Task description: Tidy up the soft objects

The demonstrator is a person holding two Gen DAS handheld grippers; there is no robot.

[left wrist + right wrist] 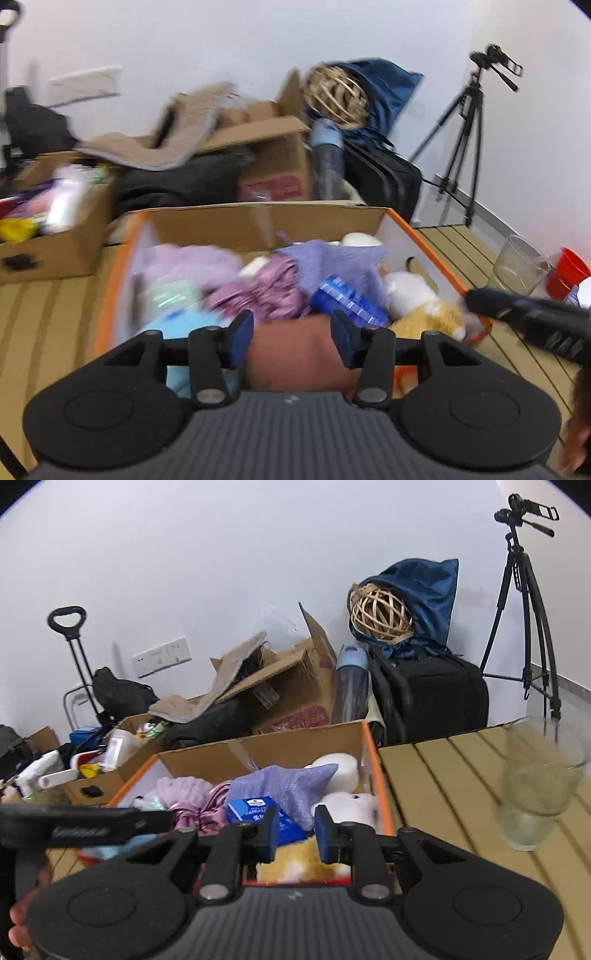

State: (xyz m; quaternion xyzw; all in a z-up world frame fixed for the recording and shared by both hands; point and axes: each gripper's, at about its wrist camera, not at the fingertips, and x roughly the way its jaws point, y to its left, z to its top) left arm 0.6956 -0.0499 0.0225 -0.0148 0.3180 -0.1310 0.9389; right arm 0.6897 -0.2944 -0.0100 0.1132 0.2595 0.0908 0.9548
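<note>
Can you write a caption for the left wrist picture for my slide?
Left gripper fingers holding a reddish-brown soft thing over an orange-edged box full of plush toys and cloths.

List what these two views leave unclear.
- Left wrist view: the brown cloth between the left gripper fingers is blurred and half hidden by the gripper body.
- Right wrist view: the yellow plush toy is mostly hidden behind the right gripper.
- Right wrist view: the glass is motion-blurred.

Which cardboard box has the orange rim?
The nearest box, directly ahead of both grippers, packed with soft items. The box to its left and the open-flapped one behind are plain brown.
</note>
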